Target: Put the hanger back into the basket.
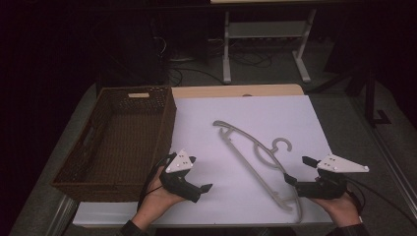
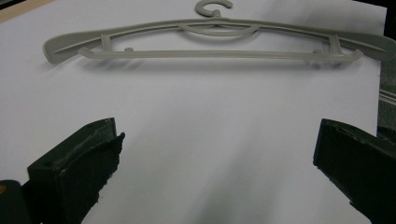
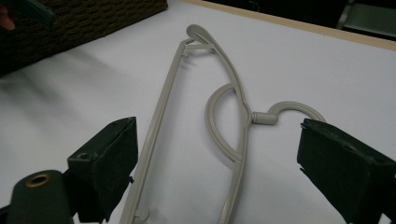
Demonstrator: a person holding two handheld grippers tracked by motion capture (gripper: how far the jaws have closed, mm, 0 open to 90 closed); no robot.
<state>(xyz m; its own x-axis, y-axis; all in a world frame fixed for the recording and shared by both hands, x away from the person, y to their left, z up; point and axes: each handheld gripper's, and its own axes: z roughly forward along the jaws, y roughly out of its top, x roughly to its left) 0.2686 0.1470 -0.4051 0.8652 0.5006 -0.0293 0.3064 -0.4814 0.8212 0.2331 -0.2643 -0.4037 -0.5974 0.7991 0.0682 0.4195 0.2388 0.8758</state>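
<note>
A grey plastic hanger [image 1: 255,170] lies flat and diagonal on the white sheet [image 1: 255,110], its hook pointing right. My right gripper [image 1: 296,169] is open at the hanger's near end. In the right gripper view the hanger [image 3: 246,114] runs between the wide-apart jaws of my right gripper [image 3: 217,135], and nothing is gripped. My left gripper [image 1: 200,173] is open too, left of the hanger near the basket's corner. In the left gripper view the hanger [image 2: 219,54] lies across the sheet well beyond the tips of my left gripper [image 2: 217,144].
A dark wicker basket [image 1: 167,123] with nothing in it stands at the table's left, and its wall [image 3: 84,18] is seen at the top left of the right gripper view. The wooden table edge [image 1: 236,91] runs along the back. Beyond it are a white stand's legs [image 1: 227,54] and cables on the floor.
</note>
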